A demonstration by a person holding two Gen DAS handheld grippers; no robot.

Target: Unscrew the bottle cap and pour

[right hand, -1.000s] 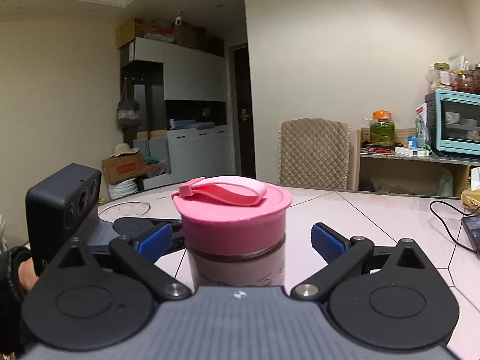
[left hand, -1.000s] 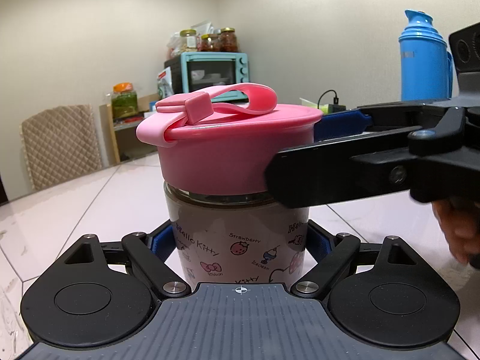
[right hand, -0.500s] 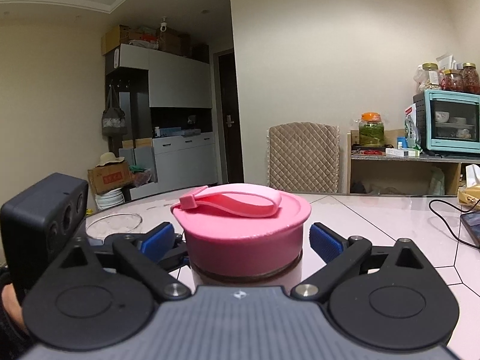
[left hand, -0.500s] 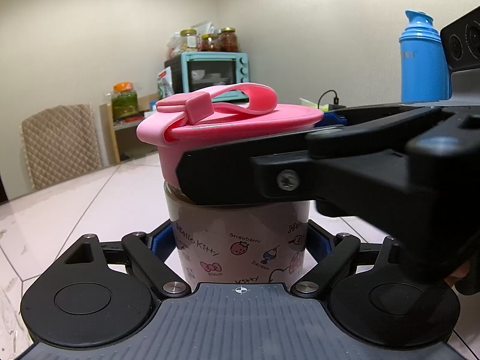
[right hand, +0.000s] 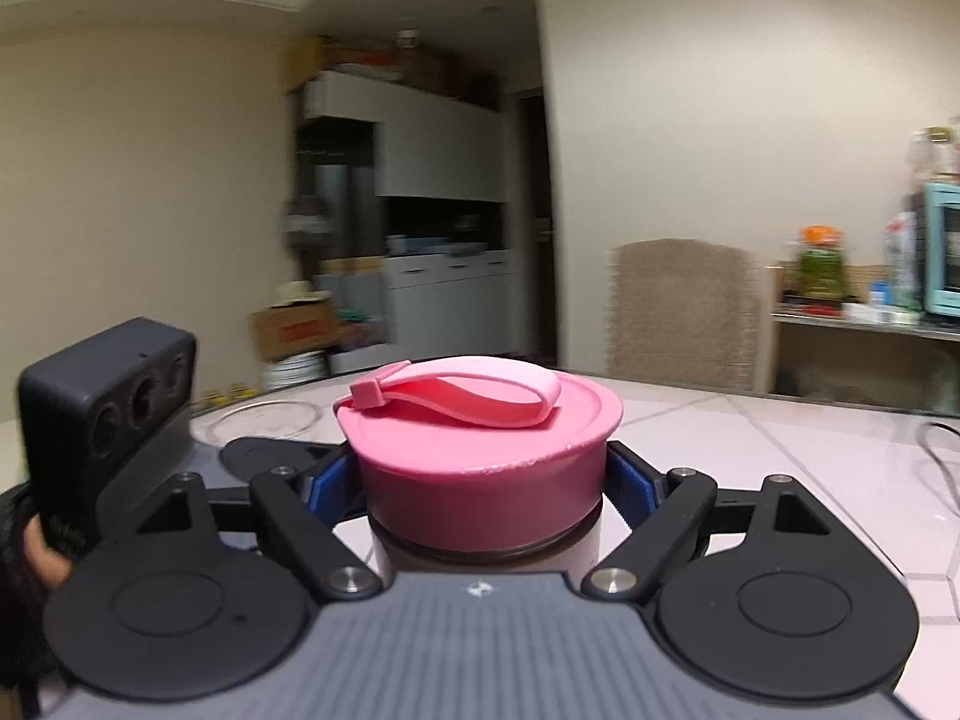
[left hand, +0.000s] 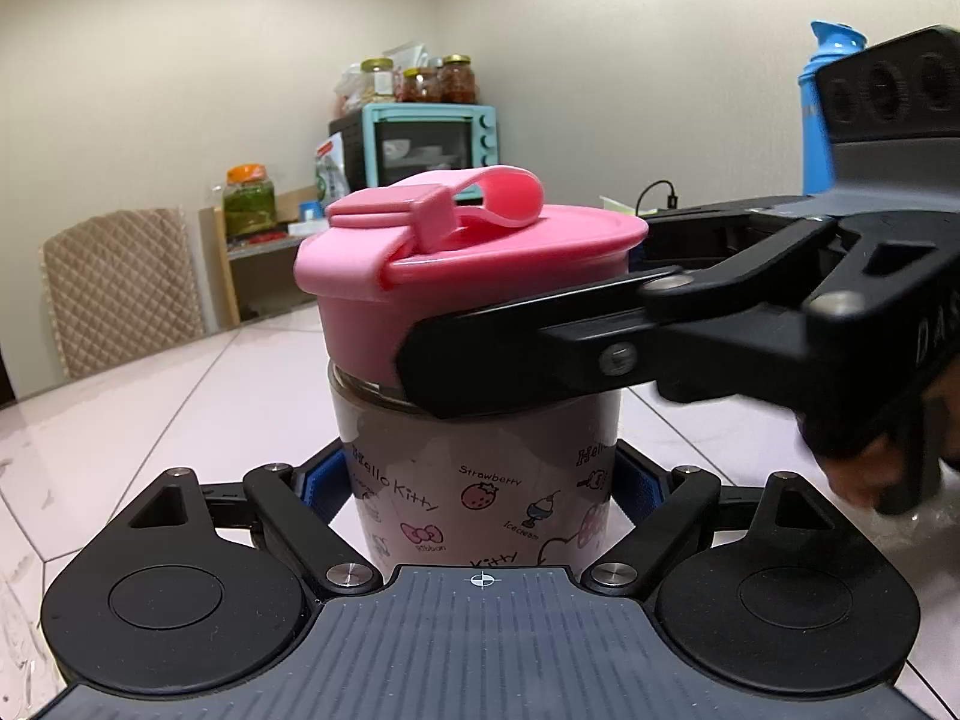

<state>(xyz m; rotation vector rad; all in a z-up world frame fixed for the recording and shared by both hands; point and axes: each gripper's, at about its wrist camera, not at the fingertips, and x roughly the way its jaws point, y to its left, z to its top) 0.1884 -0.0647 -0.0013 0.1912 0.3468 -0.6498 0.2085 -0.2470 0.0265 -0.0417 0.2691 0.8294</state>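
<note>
Bottle [left hand: 480, 468] upright on table [left hand: 180, 396], one, base hidden behind my left gripper [left hand: 480, 480], clamped on its body. My right gripper [right hand: 483, 480] clenched on single pink cap [right hand: 480, 456]; room behind blurred.

A glass bottle [left hand: 480, 480] printed with cartoon strawberries and bows is standing upright on the pale tabletop, its wide pink cap [left hand: 468, 276] with a looped strap still sitting screwed on top.
</note>
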